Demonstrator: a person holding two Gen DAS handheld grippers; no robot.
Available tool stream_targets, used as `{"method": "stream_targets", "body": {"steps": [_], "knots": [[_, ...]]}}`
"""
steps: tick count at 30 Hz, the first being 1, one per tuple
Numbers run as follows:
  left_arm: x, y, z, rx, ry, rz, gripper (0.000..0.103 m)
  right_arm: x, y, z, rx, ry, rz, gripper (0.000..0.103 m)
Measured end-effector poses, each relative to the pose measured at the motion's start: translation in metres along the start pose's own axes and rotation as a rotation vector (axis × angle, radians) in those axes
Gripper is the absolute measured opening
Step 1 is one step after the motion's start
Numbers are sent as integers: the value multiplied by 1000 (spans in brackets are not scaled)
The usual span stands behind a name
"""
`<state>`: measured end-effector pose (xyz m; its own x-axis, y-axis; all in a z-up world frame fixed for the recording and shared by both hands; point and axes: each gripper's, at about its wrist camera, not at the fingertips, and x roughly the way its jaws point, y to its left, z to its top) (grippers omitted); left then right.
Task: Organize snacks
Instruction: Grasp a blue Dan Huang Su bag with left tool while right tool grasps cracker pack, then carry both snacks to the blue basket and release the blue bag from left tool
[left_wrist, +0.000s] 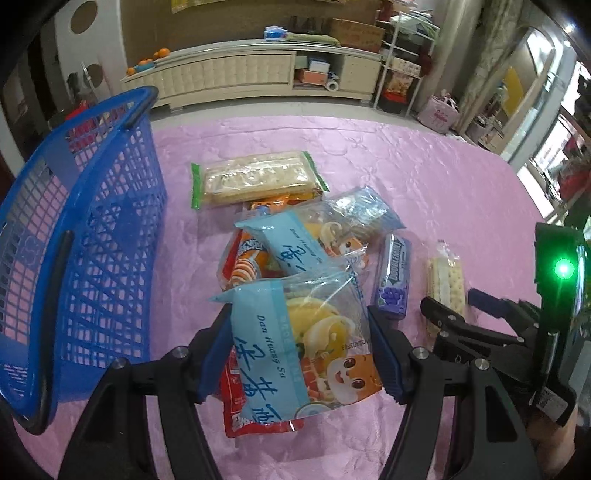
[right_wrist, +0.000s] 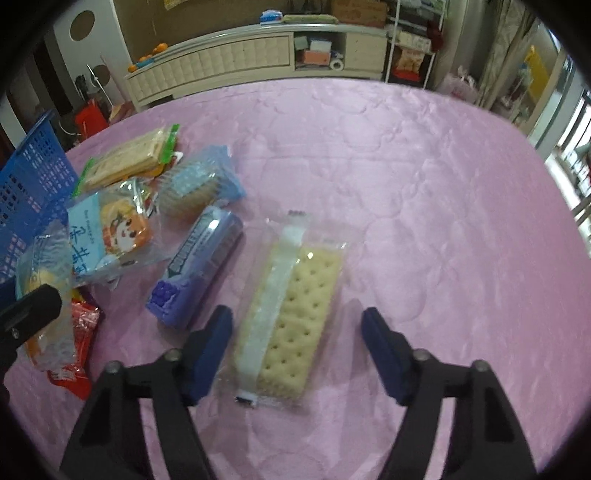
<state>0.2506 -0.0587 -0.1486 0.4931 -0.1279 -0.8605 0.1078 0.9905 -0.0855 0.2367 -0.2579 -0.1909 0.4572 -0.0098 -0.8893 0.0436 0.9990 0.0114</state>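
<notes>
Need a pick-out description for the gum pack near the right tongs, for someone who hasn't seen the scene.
On the pink quilted tablecloth, find the pile of snack bags beside the blue plastic basket. On the pile's right edge, left of the clear-wrapped cracker pack, lies the purple gum pack. It alone is a stiff, narrow purple block with grapes printed on one end.

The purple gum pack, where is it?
In the right wrist view, the purple gum pack lies on the pink tablecloth, left of the cracker packet.

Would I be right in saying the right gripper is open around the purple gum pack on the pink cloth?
Not quite: in the right wrist view the right gripper is open around the clear-wrapped cracker pack; the purple gum pack lies beside it.
</notes>
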Motion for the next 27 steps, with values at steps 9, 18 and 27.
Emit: {"method": "stream_targets", "body": {"steps": [9,18,27], "knots": [[-38,3,-22,-1,-44,-15,66,-39,4,-17,-42,-57,4,49],[-113,8,-36,6,-156,-32,66,-126,36,-35,-118,-205,36,49],[-177,42,-42,38,-250,-1,66,-189,88,-40,-147,-321,135,49]]}}
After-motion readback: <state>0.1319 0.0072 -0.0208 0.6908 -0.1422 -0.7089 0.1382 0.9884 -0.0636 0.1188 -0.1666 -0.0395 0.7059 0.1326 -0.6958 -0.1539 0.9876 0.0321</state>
